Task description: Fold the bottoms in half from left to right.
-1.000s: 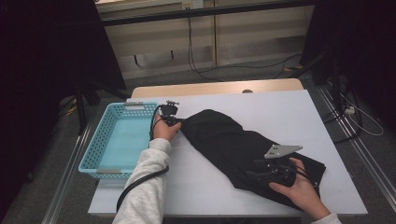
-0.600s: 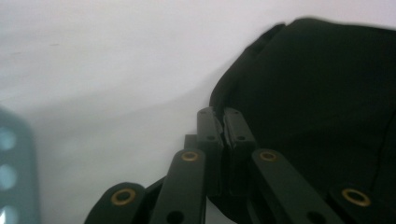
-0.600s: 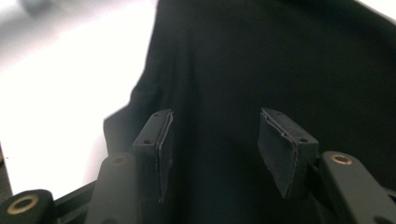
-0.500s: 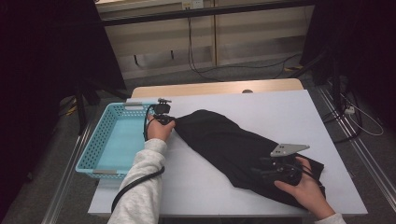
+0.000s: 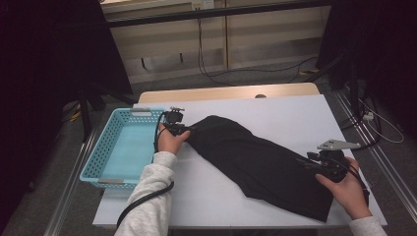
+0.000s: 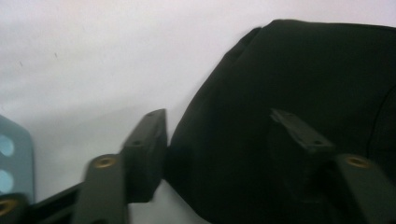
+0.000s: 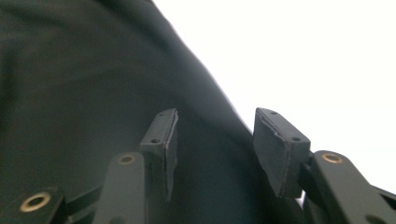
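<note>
**Lying Across the Table, a Black Garment Sits Between Two Grippers**

Stretching diagonally over the white table [image 5: 275,105], the black garment [image 5: 255,160] runs from beside the basket down toward the near right corner. At its upper left end, the left gripper [image 5: 189,129] has just been opening its jaws; in the left gripper view they stand apart with a fold of the cloth [image 6: 289,93] between them, one pad just at the cloth's edge and not pressing on it. At the lower right end, the right gripper [image 5: 307,162] rests low over the fabric, its jaws half-spread and just closing a little, cloth lying beneath and between them without being pinched in the right gripper view [image 7: 93,84].

Just left of the garment, a light blue perforated basket [image 5: 105,162] sits at the table's left edge, its near wall beside the person's grey sleeve [image 5: 150,196]. Beyond the table, cables [image 5: 211,64] trail across the floor before pale panels.
</note>
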`<state>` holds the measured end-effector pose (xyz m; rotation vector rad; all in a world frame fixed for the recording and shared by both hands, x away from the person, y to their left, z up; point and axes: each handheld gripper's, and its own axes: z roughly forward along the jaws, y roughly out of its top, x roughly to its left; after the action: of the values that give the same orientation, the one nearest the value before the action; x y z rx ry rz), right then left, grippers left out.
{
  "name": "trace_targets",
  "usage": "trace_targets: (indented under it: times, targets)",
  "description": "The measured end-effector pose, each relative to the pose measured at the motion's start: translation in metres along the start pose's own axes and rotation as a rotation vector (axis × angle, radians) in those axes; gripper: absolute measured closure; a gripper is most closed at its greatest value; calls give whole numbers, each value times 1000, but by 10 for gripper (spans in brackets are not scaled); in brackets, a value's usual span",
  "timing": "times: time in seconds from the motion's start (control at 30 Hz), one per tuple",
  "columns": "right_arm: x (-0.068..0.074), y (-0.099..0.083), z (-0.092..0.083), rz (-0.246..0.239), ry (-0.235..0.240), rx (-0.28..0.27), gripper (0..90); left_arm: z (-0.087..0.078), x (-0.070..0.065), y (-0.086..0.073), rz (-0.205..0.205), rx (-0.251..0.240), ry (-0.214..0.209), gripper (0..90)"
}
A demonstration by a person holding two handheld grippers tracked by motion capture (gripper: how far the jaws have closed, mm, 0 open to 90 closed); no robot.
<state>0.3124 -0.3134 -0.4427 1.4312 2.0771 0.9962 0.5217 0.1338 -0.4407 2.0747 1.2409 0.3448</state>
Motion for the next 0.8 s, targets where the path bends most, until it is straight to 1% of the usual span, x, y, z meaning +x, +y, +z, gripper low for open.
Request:
trace_targets:
  times: [0.03,0.07,0.1,0.13,0.17,0.2,0.27,0.3,0.33,0.37,0.4,0.43,0.5,0.53,0.57,0.6,0.63,0.67,0.73,0.77,0.8]
  targets:
    - [-3,-1,0,5,-21,7,510,0,-1,0,4,-5,3,306]
    - [-5,-2,0,8,-29,11,518,-1,-2,0,9,-7,0,291]
    - [-8,-3,0,11,-48,20,525,-1,-3,0,18,-11,3,272]
    - [-10,-4,1,18,-56,26,531,-1,-4,0,22,-18,1,262]
    - [-12,-5,1,23,-67,34,547,-2,-5,0,31,-15,0,255]
    - [-14,-6,2,21,-70,43,563,-2,-7,0,36,-17,2,249]
    - [-18,-8,4,33,-61,71,571,-2,-8,0,40,-19,2,237]
    - [-20,-10,5,40,-57,86,574,-2,-9,-2,43,-24,9,233]
    - [-22,-11,6,36,-58,88,571,-2,-9,-3,52,-18,7,231]
    - [-24,-13,6,50,-51,84,577,-3,-9,-4,54,-19,3,229]
    - [-26,-13,6,48,-42,80,587,-3,-10,-5,53,-20,2,229]
    - [-28,-14,5,44,-42,83,596,-5,-11,-5,72,-15,10,226]
    - [-30,-15,4,76,-28,83,637,-6,-14,-7,80,-27,11,222]
    - [-30,-15,4,76,-28,83,637,-6,-14,-7,80,-27,11,219]
    - [-31,-15,3,90,-18,91,746,-7,-16,-8,80,-21,3,216]
    - [-32,-15,3,94,-9,94,790,-7,-17,-8,91,-21,5,215]
    - [-32,-15,3,106,20,98,842,-8,-17,-8,93,-18,-1,214]
    - [-32,-16,3,112,37,96,862,-8,-17,-8,93,-18,-1,214]
    - [-33,-16,3,119,44,93,872,-8,-19,-7,86,-26,-4,212]
    - [-33,-16,1,131,57,102,879,-8,-19,-6,77,-31,-10,212]
    - [-34,-16,0,133,59,105,880,-8,-19,-5,75,-32,-14,211]
